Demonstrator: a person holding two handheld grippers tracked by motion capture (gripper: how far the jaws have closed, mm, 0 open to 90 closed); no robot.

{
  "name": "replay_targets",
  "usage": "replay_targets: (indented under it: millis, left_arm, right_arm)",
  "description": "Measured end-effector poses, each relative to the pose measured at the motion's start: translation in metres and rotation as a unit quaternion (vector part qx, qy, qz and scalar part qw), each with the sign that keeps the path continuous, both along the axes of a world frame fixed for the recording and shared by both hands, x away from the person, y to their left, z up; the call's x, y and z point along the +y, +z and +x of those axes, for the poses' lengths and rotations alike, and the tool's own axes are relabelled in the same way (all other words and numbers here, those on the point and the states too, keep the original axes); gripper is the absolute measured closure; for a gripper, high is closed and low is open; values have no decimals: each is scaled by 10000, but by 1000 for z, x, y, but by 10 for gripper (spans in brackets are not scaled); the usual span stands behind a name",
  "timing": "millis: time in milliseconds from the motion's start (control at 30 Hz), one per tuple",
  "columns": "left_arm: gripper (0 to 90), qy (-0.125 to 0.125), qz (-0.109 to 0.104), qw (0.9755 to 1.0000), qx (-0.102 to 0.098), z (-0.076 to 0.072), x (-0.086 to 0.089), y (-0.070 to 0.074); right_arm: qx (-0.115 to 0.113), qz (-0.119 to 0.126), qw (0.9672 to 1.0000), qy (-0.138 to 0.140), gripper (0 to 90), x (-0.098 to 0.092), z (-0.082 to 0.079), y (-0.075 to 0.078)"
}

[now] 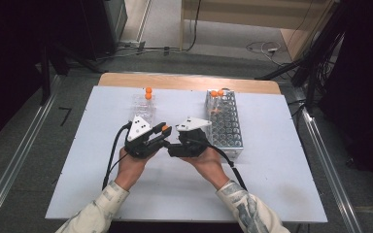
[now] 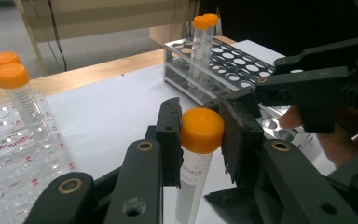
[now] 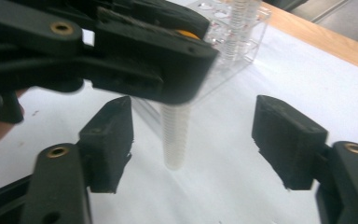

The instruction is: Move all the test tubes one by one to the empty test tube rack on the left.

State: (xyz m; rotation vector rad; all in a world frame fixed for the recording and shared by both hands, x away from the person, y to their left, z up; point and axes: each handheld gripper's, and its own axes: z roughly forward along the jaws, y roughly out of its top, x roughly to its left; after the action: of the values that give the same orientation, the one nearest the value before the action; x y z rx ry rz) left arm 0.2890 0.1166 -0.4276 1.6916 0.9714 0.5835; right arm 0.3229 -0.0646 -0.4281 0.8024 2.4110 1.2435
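We read red grid marks on the clear rack point(image 2: 14, 154): "A4", "B4", "B5", "C5" and "C3" beside its wells, with a red word across it that starts "Alan", the rest blurred. On the tube point(image 2: 193, 175) we make out black print, "Shark" and under it "mL", partly cut off.

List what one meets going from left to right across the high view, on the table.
clear rack with two orange-capped tubes → left tool shut on an orange-capped tube → right tool, jaws apart → metal rack with two more tubes
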Motion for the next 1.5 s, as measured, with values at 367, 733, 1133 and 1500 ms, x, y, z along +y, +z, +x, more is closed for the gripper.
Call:
replay_targets:
  millis: [367, 733, 1133, 1500]
  left_arm:
    - [705, 163, -122, 9998, -25, 6, 9, 6]
    - [706, 355, -159, 9992, -73, 23, 19, 22]
    - [705, 718, -192, 9971, -165, 50, 34, 40]
    - [705, 1039, -232, 9942, -126, 83, 49, 44]
  right_arm:
    - [152, -45, 9996, -220, 201, -18, 6, -4]
    - [197, -74, 9994, -281, 209, -27, 3, -8]
    - [220, -97, 9994, -249, 210, -28, 3, -12]
    - [236, -76, 9994, -235, 210, -30, 2, -10]
